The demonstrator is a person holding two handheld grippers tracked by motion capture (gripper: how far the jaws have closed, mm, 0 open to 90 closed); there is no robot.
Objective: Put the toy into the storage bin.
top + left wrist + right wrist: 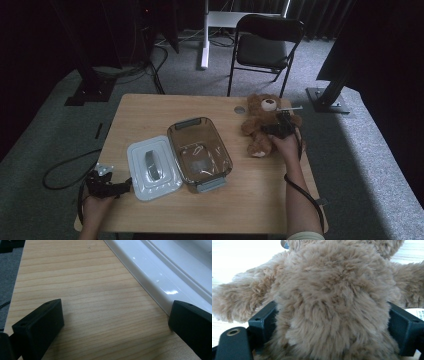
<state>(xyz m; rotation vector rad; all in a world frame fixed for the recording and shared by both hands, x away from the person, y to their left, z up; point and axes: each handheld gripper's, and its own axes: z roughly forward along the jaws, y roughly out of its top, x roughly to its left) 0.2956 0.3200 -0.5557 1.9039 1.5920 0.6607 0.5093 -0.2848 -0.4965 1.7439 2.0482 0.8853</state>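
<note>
A brown teddy bear (260,117) lies on the right side of the wooden table (150,110). My right gripper (281,124) is on its body. In the right gripper view the bear's furry torso (332,290) bulges between the two black jaws, which stand wide apart at its sides; the right gripper (332,312) is open. At the table's front left corner my left gripper (122,186) rests low and open, with bare wood between its jaws. Its right jaw lies just beside the edge of a white lid (162,272).
The white lid (152,167) with a grey handle lies flat beside an open clear plastic box (172,132) at mid table. A small grey disc (239,109) sits near the bear's head. A black folding chair (267,45) stands beyond the table's far edge.
</note>
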